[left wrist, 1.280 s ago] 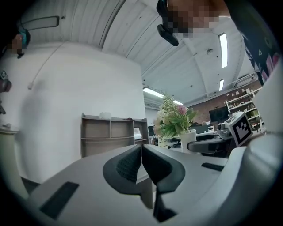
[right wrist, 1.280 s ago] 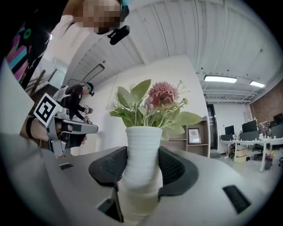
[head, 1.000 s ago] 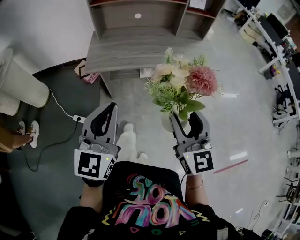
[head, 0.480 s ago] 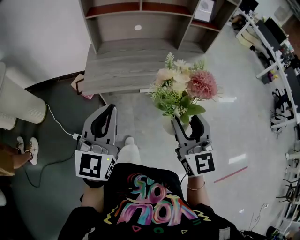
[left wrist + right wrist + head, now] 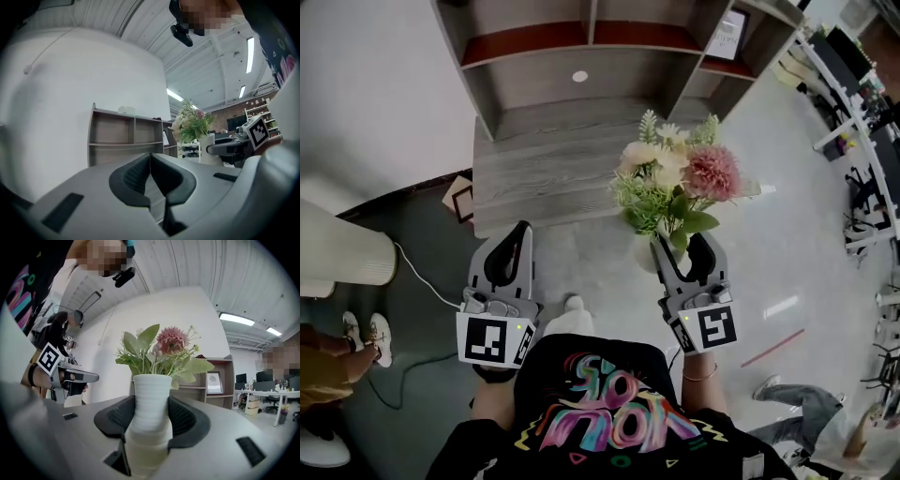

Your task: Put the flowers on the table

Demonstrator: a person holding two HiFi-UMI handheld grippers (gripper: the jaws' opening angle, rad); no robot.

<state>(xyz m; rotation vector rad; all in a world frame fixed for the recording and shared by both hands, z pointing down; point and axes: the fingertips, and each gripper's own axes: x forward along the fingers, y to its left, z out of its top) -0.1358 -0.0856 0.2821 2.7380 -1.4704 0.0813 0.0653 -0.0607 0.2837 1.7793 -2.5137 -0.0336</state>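
A bunch of pink and cream flowers [image 5: 675,176] stands in a ribbed white vase [image 5: 645,253]. My right gripper [image 5: 680,246] is shut on the vase's body and holds it upright in the air, above the floor just short of the grey wooden table [image 5: 539,173]. In the right gripper view both pads press the sides of the vase [image 5: 150,397], with the flowers [image 5: 159,351] above. My left gripper [image 5: 517,234] hangs shut and empty to the left. In the left gripper view its pads meet [image 5: 150,157], and the flowers [image 5: 192,123] show to the right.
A brown shelf unit [image 5: 581,52] stands behind the table, with a framed picture [image 5: 733,37] on its right part. A small frame [image 5: 461,197] leans at the table's left corner. A cable [image 5: 422,281] lies on the dark mat. Desks [image 5: 853,122] line the right side.
The table and shelf unit have come closer and lower in the head view. Both grippers keep their places in the view, and the vase stays in the right gripper.
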